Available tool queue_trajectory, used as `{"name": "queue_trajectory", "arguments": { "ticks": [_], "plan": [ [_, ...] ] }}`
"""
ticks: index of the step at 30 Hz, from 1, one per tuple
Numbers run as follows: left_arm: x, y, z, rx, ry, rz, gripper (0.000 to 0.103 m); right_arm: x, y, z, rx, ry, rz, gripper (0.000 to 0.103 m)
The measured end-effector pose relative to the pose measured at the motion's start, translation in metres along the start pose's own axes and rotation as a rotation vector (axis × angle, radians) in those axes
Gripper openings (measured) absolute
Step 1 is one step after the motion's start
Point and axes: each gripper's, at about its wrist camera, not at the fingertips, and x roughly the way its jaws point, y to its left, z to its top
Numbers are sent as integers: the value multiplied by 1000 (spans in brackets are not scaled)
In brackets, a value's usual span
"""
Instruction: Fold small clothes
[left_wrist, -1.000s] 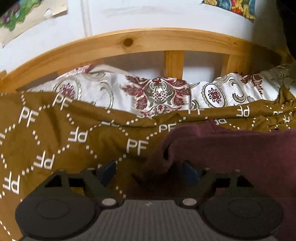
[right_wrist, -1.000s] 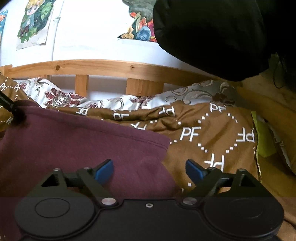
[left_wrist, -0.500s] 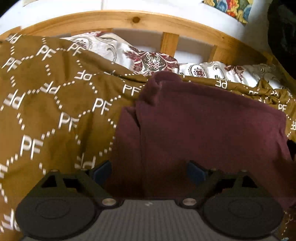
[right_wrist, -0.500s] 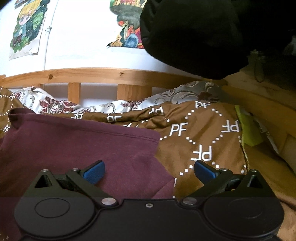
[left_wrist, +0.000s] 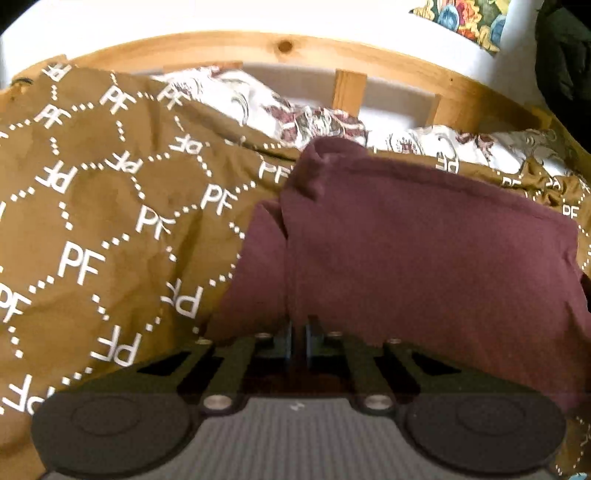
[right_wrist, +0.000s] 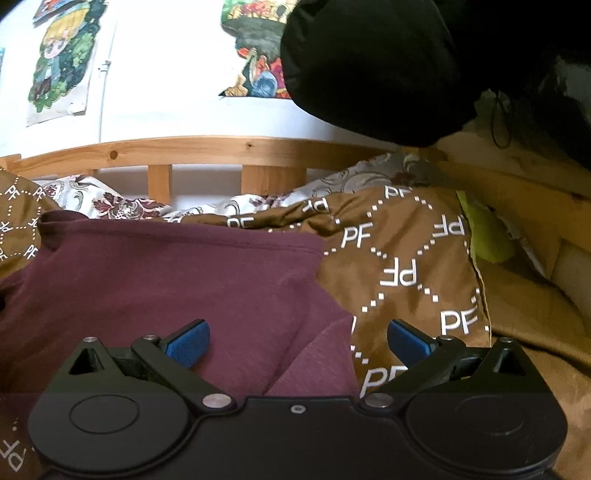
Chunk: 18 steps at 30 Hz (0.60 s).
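Note:
A maroon garment (left_wrist: 424, 258) lies spread on a brown blanket (left_wrist: 92, 221) printed with "PF". Its left part is folded over, which leaves a ridge down the cloth. My left gripper (left_wrist: 297, 338) is shut at the garment's near edge, where that ridge runs into the closed jaws. In the right wrist view the same garment (right_wrist: 166, 273) fills the left half. My right gripper (right_wrist: 297, 341) stands wide open low over the garment's near right corner, and its blue pads (right_wrist: 188, 341) do not press the cloth.
A wooden bed rail (left_wrist: 221, 48) with slats runs behind the blanket, with a floral sheet (left_wrist: 240, 99) below it. A black cloth (right_wrist: 369, 66) hangs at upper right and a yellow-green item (right_wrist: 487, 236) lies by the blanket's (right_wrist: 406, 258) right edge. Posters hang on the white wall.
My left gripper drew back from the bed rail toward the garment's near edge, and its jaws went from open to shut there. My right gripper's jaws spread wider and it shifted slightly.

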Motion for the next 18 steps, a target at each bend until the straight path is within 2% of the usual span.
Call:
{"name": "queue_trajectory", "arguments": {
  "ticks": [2, 5, 11, 13, 15, 16, 18],
  "plan": [
    [-5, -2, -1, 15, -24, 5, 6, -1, 2, 0, -6, -3, -2, 102],
    [-8, -5, -2, 30, -19, 21, 6, 1, 8, -1, -29, 4, -2, 102],
    [-3, 5, 1, -44, 6, 35, 7, 5, 24, -6, -111, 48, -24, 102],
    [-3, 8, 2, -45, 5, 33, 11, 9, 26, -9, -127, 83, -36, 102],
    [-5, 9, 2, -36, 5, 53, 31, 12, 23, -11, -101, 116, -39, 102],
    [-7, 9, 2, -34, 3, 67, 35, 13, 21, -11, -83, 128, -43, 102],
    [-12, 9, 1, -28, -15, 86, 53, 13, 19, -12, -74, 132, -57, 102]
  ]
}}
